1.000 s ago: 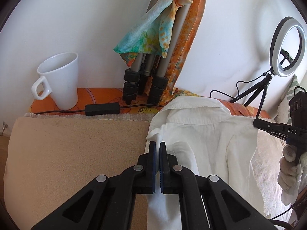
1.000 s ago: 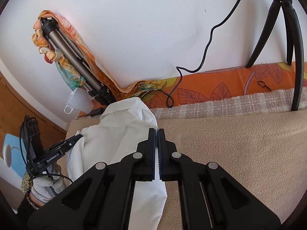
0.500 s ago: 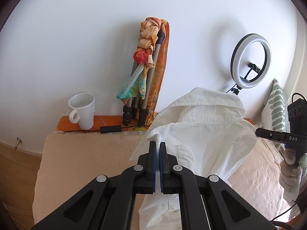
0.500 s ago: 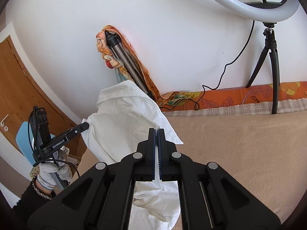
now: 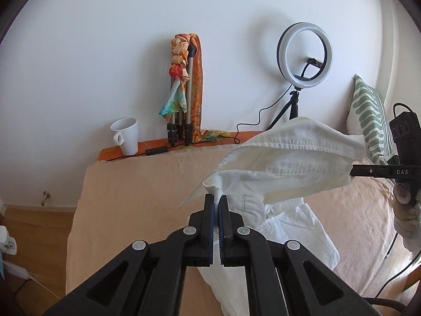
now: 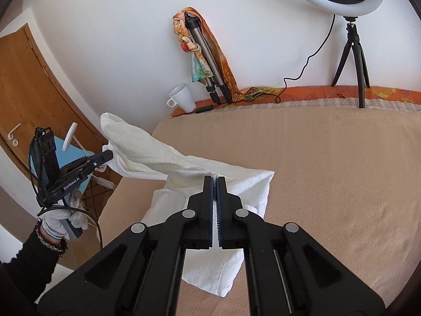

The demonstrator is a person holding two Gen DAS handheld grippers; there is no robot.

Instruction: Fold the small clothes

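A: What is each gripper doing?

B: The left gripper (image 5: 216,201) is pinching one edge of the shirt (image 5: 284,158), and the right gripper (image 6: 214,184) is clenching another edge, so both are grasping cloth.

A: Where is the shirt sitting?

B: It is stretching between the two grippers, lifted, with its lower part trailing down onto the bed (image 6: 329,163) just below and ahead of them.

A: How far along is the folding looking?

B: Early, I am guessing. The shirt is hanging bunched and creased, with no neat fold showing yet. It is probably needing to be laid flat on the bed ahead of the grippers, then sleeves and sides folded in.

A: Anything in the way?

B: The mug (image 5: 126,135) and tripod (image 5: 181,105) are standing far ahead, well apart.
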